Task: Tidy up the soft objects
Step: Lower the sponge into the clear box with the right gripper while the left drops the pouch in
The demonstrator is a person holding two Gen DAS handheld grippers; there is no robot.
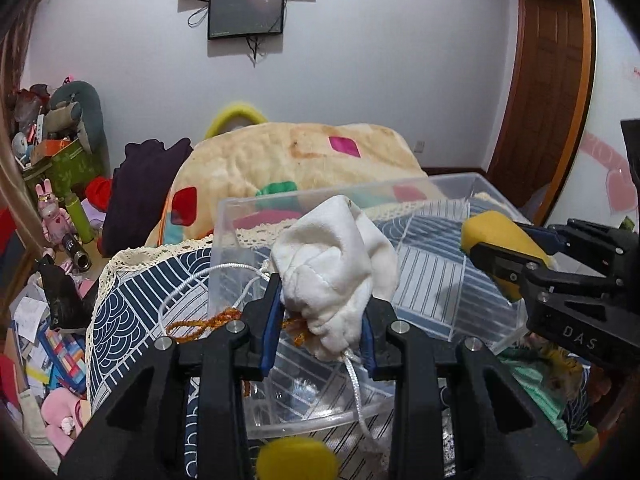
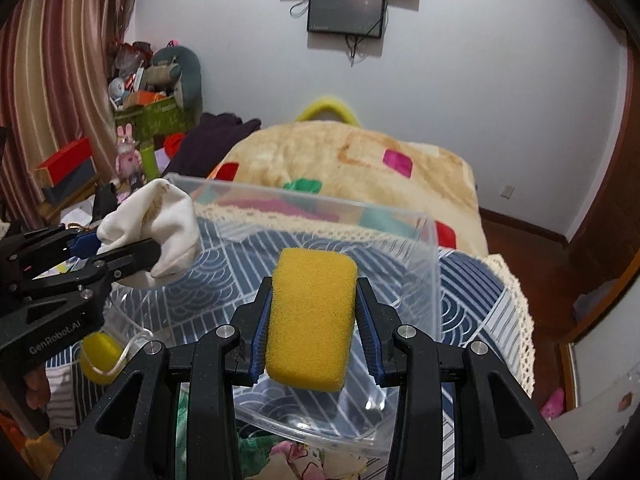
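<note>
Left tongs: black frame, blue ribbed pads, closed on one white plush pouch; a white cord and an orange fuzzy strand trail from it.
Landmark, left wrist view: one clear rigid plastic bin on a navy-and-white patterned cloth; pouch held above the bin's near wall.
Right tongs, same view: at the bin's right, gripping a yellow sponge.
Right tongs: pads pressed on one porous, round-cornered yellow sponge, held over the bin.
Left tongs, right wrist view: at the bin's left rim, holding the pouch.
Behind the bin: one beige blanket with coloured squares.
</note>
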